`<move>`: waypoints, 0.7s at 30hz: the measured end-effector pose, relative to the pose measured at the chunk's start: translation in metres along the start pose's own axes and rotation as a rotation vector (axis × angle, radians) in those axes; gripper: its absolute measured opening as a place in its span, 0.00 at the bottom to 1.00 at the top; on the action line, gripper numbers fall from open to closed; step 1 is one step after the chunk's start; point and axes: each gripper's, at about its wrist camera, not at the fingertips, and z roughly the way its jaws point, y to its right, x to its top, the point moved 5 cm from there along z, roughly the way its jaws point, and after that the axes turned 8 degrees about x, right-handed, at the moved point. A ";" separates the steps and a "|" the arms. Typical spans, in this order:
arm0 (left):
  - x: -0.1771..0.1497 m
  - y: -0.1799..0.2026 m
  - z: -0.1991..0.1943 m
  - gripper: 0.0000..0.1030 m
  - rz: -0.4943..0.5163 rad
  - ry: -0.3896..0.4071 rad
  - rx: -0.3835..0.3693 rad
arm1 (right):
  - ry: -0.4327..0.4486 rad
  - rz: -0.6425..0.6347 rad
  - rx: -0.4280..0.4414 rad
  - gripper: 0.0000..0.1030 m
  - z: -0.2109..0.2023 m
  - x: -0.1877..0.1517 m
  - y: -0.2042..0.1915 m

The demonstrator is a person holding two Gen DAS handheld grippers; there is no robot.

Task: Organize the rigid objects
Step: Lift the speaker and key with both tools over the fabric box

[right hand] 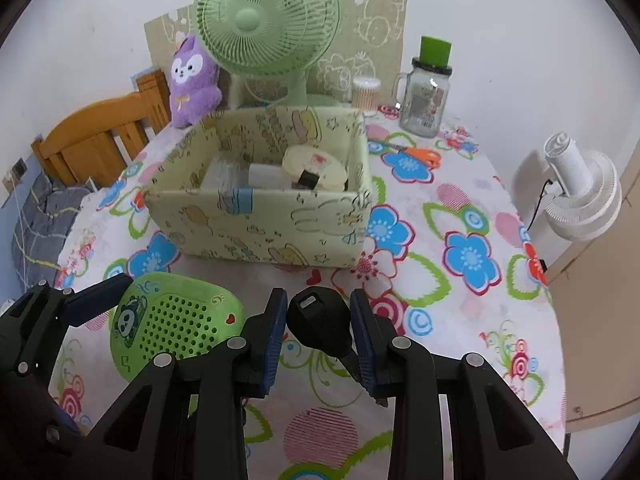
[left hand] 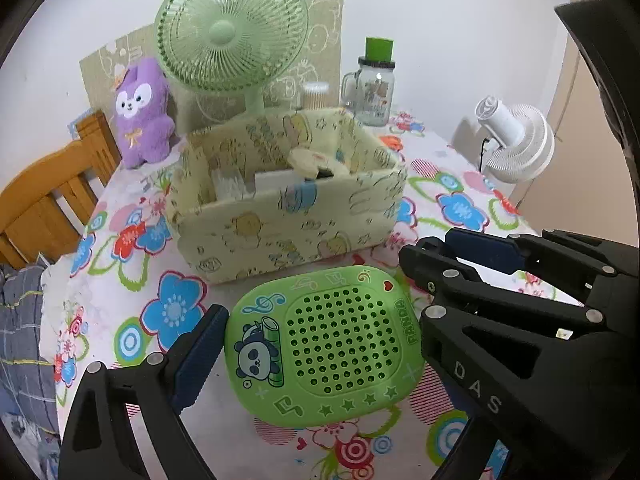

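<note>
A green panda case [left hand: 326, 346] with a perforated face lies on the flowered tablecloth, between the fingers of my left gripper [left hand: 320, 344], which is open around it. It also shows in the right wrist view [right hand: 176, 320]. A black key [right hand: 322, 324] lies between the blue pads [right hand: 276, 340] of my right gripper [right hand: 320, 334]; the jaws stand close on each side but a gap shows. The yellow fabric box [left hand: 288, 220] [right hand: 260, 220] stands just beyond, holding a cream tape measure [right hand: 316, 168] and white items.
Behind the box stand a green fan [right hand: 268, 20], a purple plush [right hand: 192, 80], a glass jar with a green lid [right hand: 426, 96] and a cotton-swab tub [right hand: 365, 90]. Orange scissors [right hand: 420, 156] lie to the right. A white fan [right hand: 580, 196] sits at the right edge, a wooden chair [right hand: 100, 140] left.
</note>
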 end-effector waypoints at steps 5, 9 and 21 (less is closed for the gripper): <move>0.012 0.003 -0.019 0.93 0.008 0.027 0.003 | 0.027 0.007 -0.004 0.34 -0.021 0.010 -0.002; 0.021 0.001 -0.035 0.93 0.007 0.054 0.004 | 0.054 0.008 -0.004 0.34 -0.037 0.019 -0.004; 0.038 -0.003 -0.065 0.93 -0.001 0.090 -0.001 | 0.089 -0.011 -0.009 0.34 -0.069 0.038 -0.013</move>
